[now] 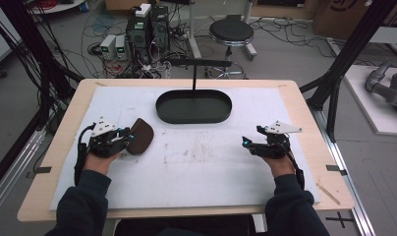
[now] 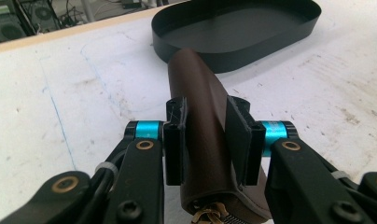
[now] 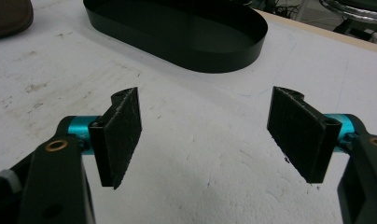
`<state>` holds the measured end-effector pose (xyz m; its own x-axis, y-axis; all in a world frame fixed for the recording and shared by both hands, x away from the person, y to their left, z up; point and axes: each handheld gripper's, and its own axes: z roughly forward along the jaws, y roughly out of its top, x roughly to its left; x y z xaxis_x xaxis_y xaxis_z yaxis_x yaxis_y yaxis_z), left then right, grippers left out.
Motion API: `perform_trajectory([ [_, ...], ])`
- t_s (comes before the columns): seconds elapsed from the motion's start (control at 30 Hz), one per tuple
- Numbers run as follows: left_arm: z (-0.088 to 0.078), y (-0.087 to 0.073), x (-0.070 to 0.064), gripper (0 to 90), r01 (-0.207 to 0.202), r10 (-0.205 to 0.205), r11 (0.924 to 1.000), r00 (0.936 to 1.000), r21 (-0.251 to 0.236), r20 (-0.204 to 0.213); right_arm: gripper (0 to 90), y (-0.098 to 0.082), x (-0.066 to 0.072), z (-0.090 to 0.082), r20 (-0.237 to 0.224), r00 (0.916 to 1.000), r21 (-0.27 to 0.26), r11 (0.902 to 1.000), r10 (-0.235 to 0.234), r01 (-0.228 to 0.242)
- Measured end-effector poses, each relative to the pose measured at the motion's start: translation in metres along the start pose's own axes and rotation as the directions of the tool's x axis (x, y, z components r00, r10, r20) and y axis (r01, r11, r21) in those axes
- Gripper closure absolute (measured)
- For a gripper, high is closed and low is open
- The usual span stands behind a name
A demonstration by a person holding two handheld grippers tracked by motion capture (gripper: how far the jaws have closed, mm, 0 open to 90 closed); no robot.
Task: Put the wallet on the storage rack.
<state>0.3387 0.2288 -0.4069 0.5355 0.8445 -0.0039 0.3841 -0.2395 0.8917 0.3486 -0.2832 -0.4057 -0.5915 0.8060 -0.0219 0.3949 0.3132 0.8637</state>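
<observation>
I have the brown pouch (image 2: pixel 200 126) clamped in my left gripper (image 1: pixel 129 136), near-left of the black tray (image 1: pixel 193 106); right gripper (image 3: pixel 205 135) gapes idle; next, I judge, carry it far-right into the tray.

Right gripper (image 3: pixel 205 140) low in the right gripper view, jaws spread wide with nothing between them — pads (image 3: pixel 122 135) dark and rough, teal collars behind. Under them, a white mat (image 3: pixel 186 186), scuffed and stained. Beyond the gripper, a black oval tray (image 3: pixel 210 60) lying flat on the mat, well apart from the jaws. Left of the tray, at the top corner, a brown pouch (image 3: pixel 9 16) — partly cut off by the edge. Right of the tray, a strip of pale table edge (image 3: pixel 317 30), a stool base past it.
</observation>
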Motion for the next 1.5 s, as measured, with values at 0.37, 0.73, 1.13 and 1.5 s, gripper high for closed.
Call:
perform_trajectory([
  [0.37, -0.0001, 0.0001, -0.0008, 63.4, 0.125, -0.116, 0.9899, 0.9857, -0.067, 0.122, 26.5, 0.0, 0.0007, 0.0007, 0.0, 1.0, 0.005, 1.0, 0.003, -0.003],
  [0.73, 0.0047, 0.0019, -0.0067, 56.9, 0.156, -0.135, 0.9837, 0.9687, -0.089, 0.208, 26.5, -0.0001, 0.0007, 0.0008, 0.002, 1.0, 0.006, 1.0, 0.0, 0.0],
  [1.13, 0.0077, 0.0022, -0.0078, 53.4, 0.183, -0.154, 0.9781, 0.9571, -0.099, 0.246, 26.5, -0.0001, 0.0007, 0.0003, 0.003, 1.0, 0.005, 1.0, -0.001, 0.001],
  [1.5, 0.0077, 0.002, -0.0082, 50.9, 0.188, -0.158, 0.9774, 0.9552, -0.097, 0.25, 26.5, -0.0003, 0.0006, 0.0006, 0.002, 1.0, 0.005, 1.0, 0.0, 0.0],
])
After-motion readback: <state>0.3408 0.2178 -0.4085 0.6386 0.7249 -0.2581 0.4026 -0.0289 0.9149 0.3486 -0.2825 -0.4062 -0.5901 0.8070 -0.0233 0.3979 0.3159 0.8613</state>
